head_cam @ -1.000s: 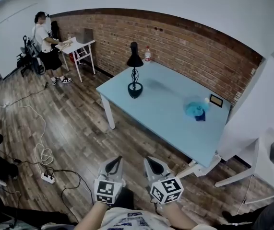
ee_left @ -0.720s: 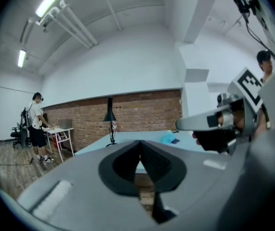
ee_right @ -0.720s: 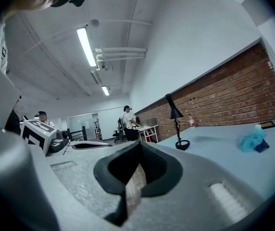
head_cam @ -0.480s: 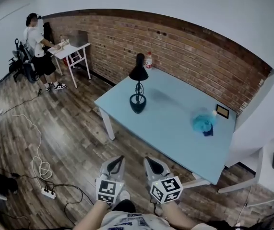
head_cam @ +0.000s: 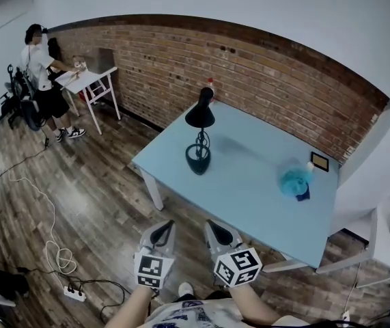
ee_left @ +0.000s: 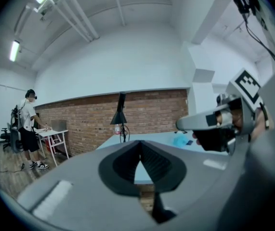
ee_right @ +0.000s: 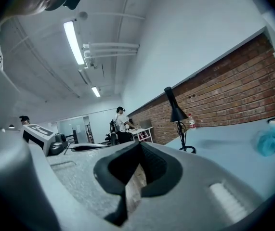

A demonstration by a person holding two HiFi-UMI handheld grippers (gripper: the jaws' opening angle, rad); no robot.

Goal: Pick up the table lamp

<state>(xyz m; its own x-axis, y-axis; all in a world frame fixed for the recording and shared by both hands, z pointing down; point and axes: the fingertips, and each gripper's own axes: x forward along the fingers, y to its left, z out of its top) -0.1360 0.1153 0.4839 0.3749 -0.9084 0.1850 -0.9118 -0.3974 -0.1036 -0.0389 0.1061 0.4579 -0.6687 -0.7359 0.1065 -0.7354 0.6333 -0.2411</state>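
A black table lamp (head_cam: 199, 134) with a cone shade and a round base stands near the left end of a light blue table (head_cam: 249, 183). The lamp (ee_left: 121, 117) shows far ahead in the left gripper view, and the lamp (ee_right: 178, 120) also stands well ahead in the right gripper view. My left gripper (head_cam: 163, 231) and right gripper (head_cam: 218, 230) hang side by side over the wooden floor, short of the table's near edge. Both are shut with nothing between the jaws.
A turquoise crumpled cloth (head_cam: 294, 181) and a small dark frame (head_cam: 319, 161) lie at the table's right end; a bottle (head_cam: 210, 83) stands at its far edge by the brick wall. A person (head_cam: 41, 74) stands at a small white table (head_cam: 85, 80). Cables and a power strip (head_cam: 75, 293) lie on the floor.
Both grippers and the head have moved toward the table together; the table and lamp sit closer in view. Jaws stayed shut.
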